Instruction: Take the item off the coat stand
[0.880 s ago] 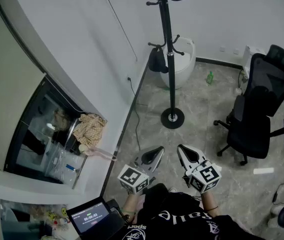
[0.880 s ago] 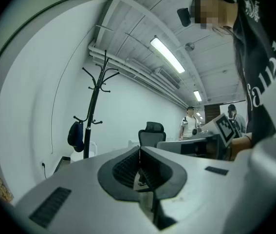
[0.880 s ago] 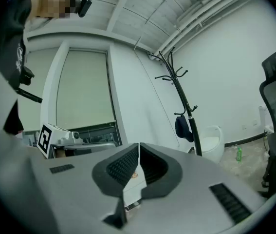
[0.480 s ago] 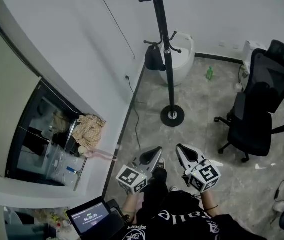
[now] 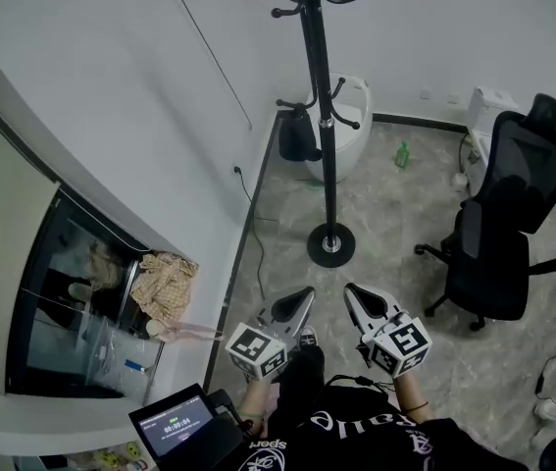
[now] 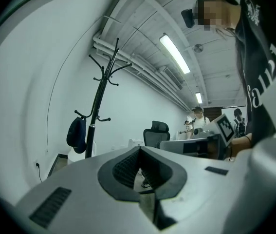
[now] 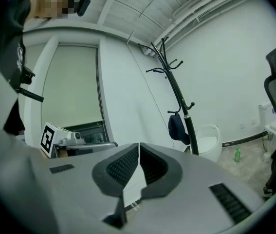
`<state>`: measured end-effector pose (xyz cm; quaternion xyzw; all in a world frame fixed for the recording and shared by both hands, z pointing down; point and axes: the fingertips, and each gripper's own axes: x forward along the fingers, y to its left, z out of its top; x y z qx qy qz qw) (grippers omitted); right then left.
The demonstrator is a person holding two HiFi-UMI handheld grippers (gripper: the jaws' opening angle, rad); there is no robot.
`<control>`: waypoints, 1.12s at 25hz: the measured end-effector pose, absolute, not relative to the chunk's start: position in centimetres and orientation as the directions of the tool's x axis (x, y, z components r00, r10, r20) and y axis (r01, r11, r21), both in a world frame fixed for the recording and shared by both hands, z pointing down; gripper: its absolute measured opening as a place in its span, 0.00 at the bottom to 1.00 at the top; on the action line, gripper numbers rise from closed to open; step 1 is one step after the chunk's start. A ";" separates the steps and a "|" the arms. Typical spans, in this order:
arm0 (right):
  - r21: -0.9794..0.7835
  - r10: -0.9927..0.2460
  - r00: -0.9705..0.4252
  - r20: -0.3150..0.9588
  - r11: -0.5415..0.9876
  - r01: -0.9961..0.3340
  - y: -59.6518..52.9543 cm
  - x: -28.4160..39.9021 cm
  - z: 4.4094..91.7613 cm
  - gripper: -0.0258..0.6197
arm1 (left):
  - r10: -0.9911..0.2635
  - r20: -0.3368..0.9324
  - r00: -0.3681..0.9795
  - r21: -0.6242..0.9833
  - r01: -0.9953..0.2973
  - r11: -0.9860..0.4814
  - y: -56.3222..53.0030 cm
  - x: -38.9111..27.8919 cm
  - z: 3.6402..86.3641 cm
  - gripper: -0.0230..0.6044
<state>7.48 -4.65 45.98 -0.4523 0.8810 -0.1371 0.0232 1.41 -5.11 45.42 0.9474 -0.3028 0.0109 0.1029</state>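
Note:
A black coat stand (image 5: 323, 126) rises from a round base (image 5: 331, 245) on the marble floor, some way ahead of me. A dark cap-like item (image 5: 298, 133) hangs from a low hook on its left side. My left gripper (image 5: 300, 300) and right gripper (image 5: 356, 297) are held side by side, low in the head view, well short of the stand and both shut on nothing. The left gripper view has the stand (image 6: 98, 106) and the dark item (image 6: 77, 134) beyond my left gripper (image 6: 139, 150). The right gripper view has the dark item (image 7: 177, 128) beyond my right gripper (image 7: 138, 146).
A black office chair (image 5: 508, 229) stands to the right of the stand. Behind the stand are a white tub-shaped seat (image 5: 354, 126) and a green bottle (image 5: 402, 155). At the left are a white wall, a glass cabinet with a checked cloth (image 5: 163, 281), and a laptop (image 5: 175, 425).
In the head view the stand's base and the cabinet have slid a little downward, so the scene ahead looks slightly nearer. Both grippers stay shut, side by side.

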 end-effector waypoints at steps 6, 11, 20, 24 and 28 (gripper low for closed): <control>-0.243 -0.802 -0.592 0.080 0.560 -0.792 -12.7 3.9 44.7 0.07 | -0.608 0.053 0.792 0.161 -0.608 -0.777 -13.8 -2.7 43.5 0.04; -0.234 -0.812 -0.577 0.082 0.547 -0.804 -18.0 1.7 44.6 0.07 | -0.595 0.037 0.803 0.185 -0.591 -0.785 -19.3 -5.1 44.2 0.04; -0.235 -0.838 -0.534 0.109 0.500 -0.833 -22.8 0.3 45.6 0.07 | -0.561 0.048 0.826 0.222 -0.557 -0.800 -25.2 -6.4 45.3 0.04; -0.250 -0.839 -0.531 0.118 0.492 -0.834 -24.2 0.0 46.0 0.07 | -0.552 0.059 0.831 0.244 -0.549 -0.800 -27.0 -6.6 46.2 0.04; -0.260 -0.827 -0.547 0.134 0.503 -0.824 -25.6 -0.5 46.3 0.07 | -0.554 0.057 0.830 0.275 -0.547 -0.791 -28.8 -6.8 47.5 0.05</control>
